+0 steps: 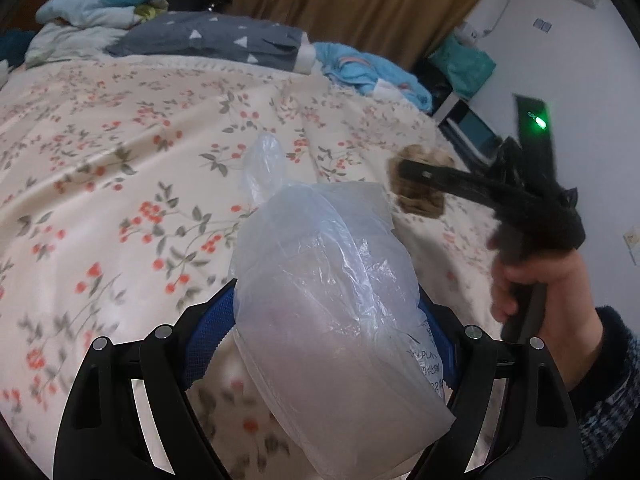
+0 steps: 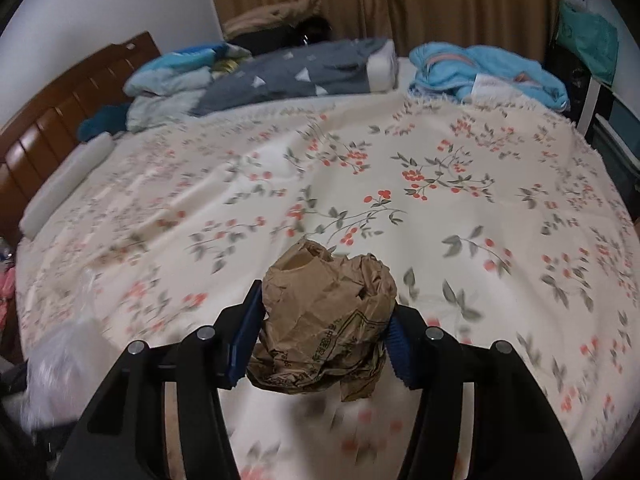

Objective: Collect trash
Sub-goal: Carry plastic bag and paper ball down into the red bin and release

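We have the left hand-held gripper clamped on a translucent plastic bag, blue pads pressing both sides of it; the bag fills the gap and sticks up past the fingertips, printed label on its right side, contents too cloudy to tell. Right hand-held gripper is closed on a crumpled brown paper bag, held between the blue pads above the bed, some print on the paper.

From the left wrist view we see the right hand wrapped round its black handle, and the paper wad pinched at the tip of the right hand-held gripper, just right of and beyond the plastic bag. A green LED glows on the device above that hand.

Both loads sit over the floral bedspread, cream with red berries and grey-green leaves.

Further back: a grey pillow with white triangles, a light blue blanket pile beside it, a blue garment on the far right corner. Wooden headboard on the left edge. Brown curtain behind the bed.
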A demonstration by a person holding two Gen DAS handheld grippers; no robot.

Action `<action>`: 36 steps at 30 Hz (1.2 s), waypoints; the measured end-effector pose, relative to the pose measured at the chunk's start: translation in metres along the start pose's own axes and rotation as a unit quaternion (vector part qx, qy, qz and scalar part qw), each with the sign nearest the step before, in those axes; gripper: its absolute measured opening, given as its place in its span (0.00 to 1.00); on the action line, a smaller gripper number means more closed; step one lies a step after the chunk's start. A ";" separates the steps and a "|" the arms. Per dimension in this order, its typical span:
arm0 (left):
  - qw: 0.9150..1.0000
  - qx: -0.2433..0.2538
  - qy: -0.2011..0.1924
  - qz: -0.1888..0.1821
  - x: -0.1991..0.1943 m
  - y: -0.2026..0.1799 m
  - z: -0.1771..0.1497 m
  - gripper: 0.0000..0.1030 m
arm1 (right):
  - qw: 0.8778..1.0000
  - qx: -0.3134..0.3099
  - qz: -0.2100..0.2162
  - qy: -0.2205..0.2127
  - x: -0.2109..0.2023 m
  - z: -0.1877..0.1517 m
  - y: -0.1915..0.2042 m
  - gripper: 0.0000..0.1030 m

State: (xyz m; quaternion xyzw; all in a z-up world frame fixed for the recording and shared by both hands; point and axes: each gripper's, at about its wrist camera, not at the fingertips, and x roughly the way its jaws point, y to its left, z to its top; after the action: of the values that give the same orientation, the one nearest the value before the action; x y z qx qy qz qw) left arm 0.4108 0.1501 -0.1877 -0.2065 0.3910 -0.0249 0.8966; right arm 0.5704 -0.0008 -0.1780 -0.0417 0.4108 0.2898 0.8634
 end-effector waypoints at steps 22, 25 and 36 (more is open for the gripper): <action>0.992 0.089 -0.064 0.068 -0.201 -0.069 -0.112 0.80 | 0.992 -0.046 0.012 -0.121 -0.298 -0.151 0.091 0.53; 0.989 0.102 -0.073 0.076 -0.223 -0.078 -0.131 0.80 | 0.990 -0.051 0.017 -0.129 -0.324 -0.168 0.103 0.53; 0.986 0.123 -0.080 0.082 -0.278 -0.095 -0.188 0.80 | 0.989 -0.060 0.035 -0.128 -0.375 -0.236 0.133 0.53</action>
State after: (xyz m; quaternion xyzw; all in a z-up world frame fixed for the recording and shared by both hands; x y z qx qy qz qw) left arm 0.0953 0.0550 -0.0731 -0.0633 0.3277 0.0171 0.9425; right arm 0.1523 -0.1388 -0.0363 -0.0421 0.2803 0.3470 0.8940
